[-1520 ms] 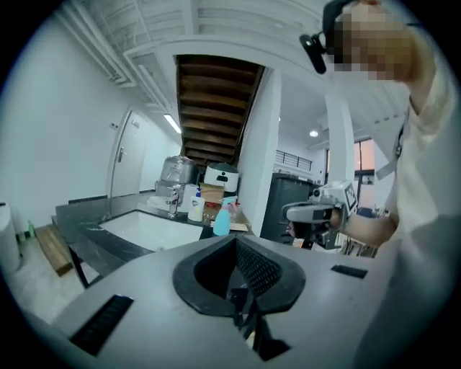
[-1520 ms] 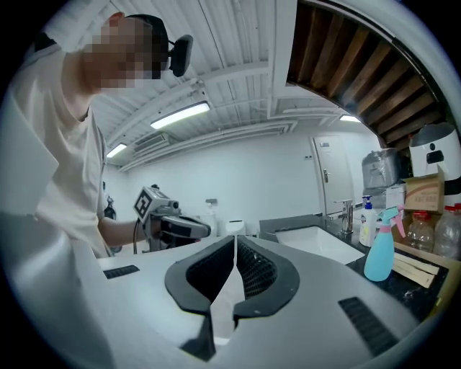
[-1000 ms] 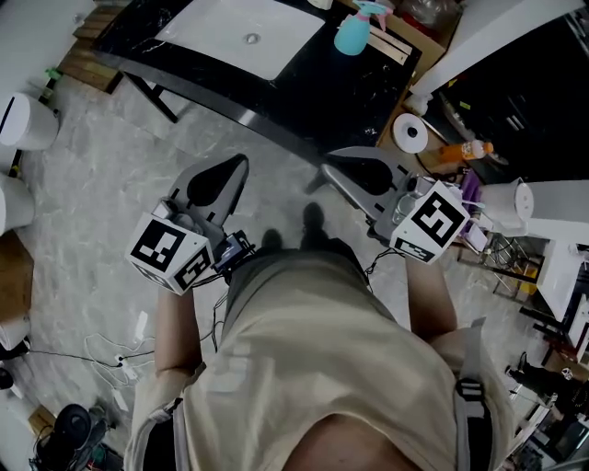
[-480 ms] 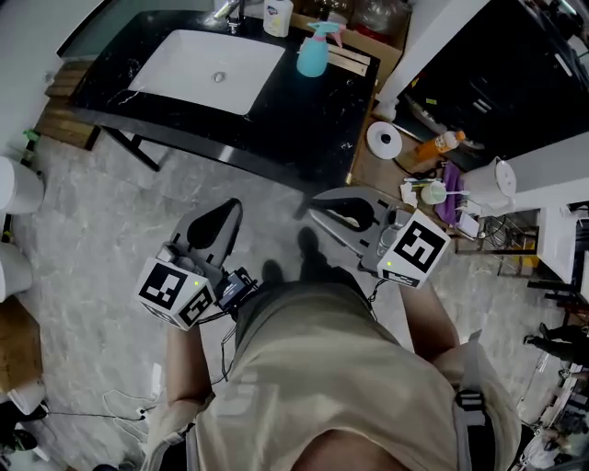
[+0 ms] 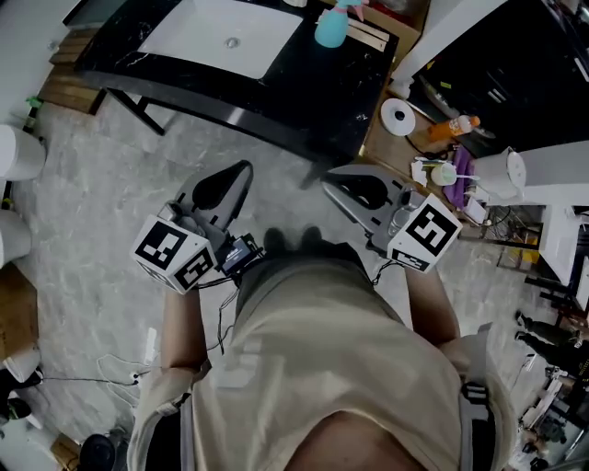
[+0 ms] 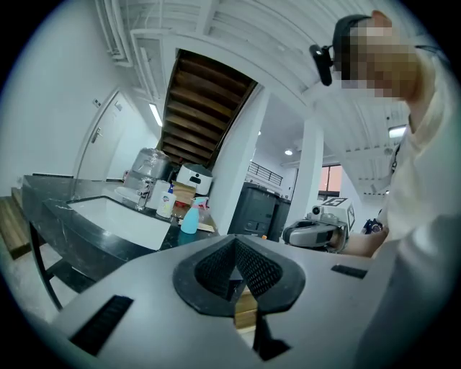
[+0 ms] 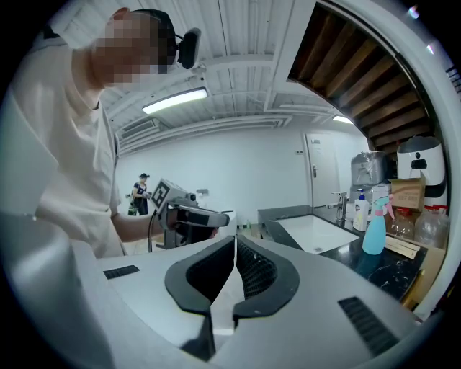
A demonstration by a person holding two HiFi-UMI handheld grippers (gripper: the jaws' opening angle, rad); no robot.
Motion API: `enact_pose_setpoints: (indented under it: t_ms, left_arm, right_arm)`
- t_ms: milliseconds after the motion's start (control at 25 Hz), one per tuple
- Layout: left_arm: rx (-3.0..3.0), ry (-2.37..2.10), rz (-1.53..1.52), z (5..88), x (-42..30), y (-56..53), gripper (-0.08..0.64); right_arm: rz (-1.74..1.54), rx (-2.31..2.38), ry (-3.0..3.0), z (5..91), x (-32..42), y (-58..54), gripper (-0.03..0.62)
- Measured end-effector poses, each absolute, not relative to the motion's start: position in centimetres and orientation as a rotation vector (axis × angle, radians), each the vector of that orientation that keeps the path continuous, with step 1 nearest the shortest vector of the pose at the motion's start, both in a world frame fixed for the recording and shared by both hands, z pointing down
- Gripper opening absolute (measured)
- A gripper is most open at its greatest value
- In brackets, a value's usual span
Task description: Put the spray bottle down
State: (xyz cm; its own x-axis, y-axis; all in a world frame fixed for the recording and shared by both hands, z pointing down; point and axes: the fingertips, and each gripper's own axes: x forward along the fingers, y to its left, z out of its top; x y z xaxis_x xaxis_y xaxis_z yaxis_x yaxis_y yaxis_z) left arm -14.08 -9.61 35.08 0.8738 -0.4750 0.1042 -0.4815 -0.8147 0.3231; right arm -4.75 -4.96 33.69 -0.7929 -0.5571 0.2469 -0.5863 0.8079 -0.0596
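The light-blue spray bottle (image 5: 331, 26) with a pink trigger stands upright on the black counter (image 5: 304, 101), to the right of the white sink (image 5: 221, 37). Neither gripper touches it. My left gripper (image 5: 243, 166) and right gripper (image 5: 327, 175) are held in front of the person's waist, over the floor and short of the counter's near edge. Both are shut with nothing between the jaws. The left gripper view shows the spray bottle (image 6: 190, 216) far off past the shut left gripper (image 6: 234, 242). In the right gripper view the spray bottle (image 7: 374, 227) stands at the right beyond the shut right gripper (image 7: 235, 241).
A white soap bottle (image 6: 166, 203) and a tap stand behind the sink. Right of the counter a low shelf holds a paper roll (image 5: 398, 117), an orange bottle (image 5: 453, 126) and a white jug (image 5: 504, 173). A white toilet (image 5: 18, 152) is at the left, and cables lie on the marble floor (image 5: 101, 230).
The head view has shifted, so the counter sits differently in the picture. Both grippers stay shut and empty in front of the waist; the right one has edged slightly.
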Motion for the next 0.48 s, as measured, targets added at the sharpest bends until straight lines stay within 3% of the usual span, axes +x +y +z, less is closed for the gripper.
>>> enact_pose_setpoints:
  t_ms: [480]
  left_arm:
    - [2.694,-0.738,0.091,35.3,-13.6,-8.5,0.009]
  right_arm:
    - [0.224,0.876,-2.815,34.3,-4.6,-4.2,0.026]
